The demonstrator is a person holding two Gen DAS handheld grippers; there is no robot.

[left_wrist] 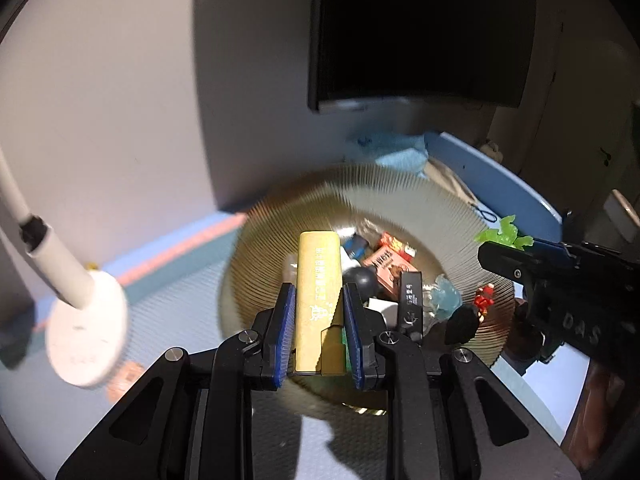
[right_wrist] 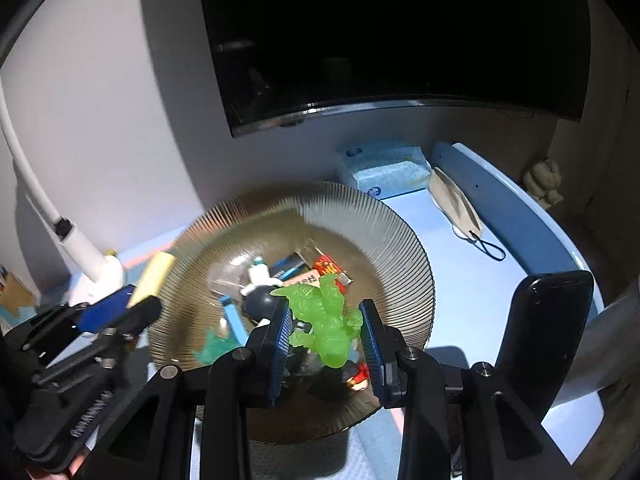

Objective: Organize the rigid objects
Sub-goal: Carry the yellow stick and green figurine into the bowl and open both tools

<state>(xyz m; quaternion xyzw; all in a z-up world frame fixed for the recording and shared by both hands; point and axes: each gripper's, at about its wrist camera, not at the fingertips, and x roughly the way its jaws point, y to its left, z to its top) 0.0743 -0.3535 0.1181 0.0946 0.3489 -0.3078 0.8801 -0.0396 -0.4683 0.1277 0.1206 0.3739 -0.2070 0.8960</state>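
My left gripper [left_wrist: 316,300] is shut on a yellow box [left_wrist: 318,280] and holds it over the near rim of a ribbed glass bowl [left_wrist: 400,192]. The bowl holds several small items, among them a pink carton [left_wrist: 390,268], a black stick [left_wrist: 411,300] and a dark ball [left_wrist: 362,278]. My right gripper [right_wrist: 326,320] is shut on a green toy figure [right_wrist: 326,320] above the same bowl [right_wrist: 380,220]. The right gripper also shows at the right of the left wrist view [left_wrist: 504,248], with the green toy [left_wrist: 505,234] in its tip.
A white lamp [left_wrist: 86,332] with a bent neck stands left of the bowl. A dark monitor [right_wrist: 400,32] hangs behind. A blue tissue pack [right_wrist: 384,170], a beige mask [right_wrist: 454,204] and a black phone [right_wrist: 548,320] lie on the blue table [right_wrist: 480,280].
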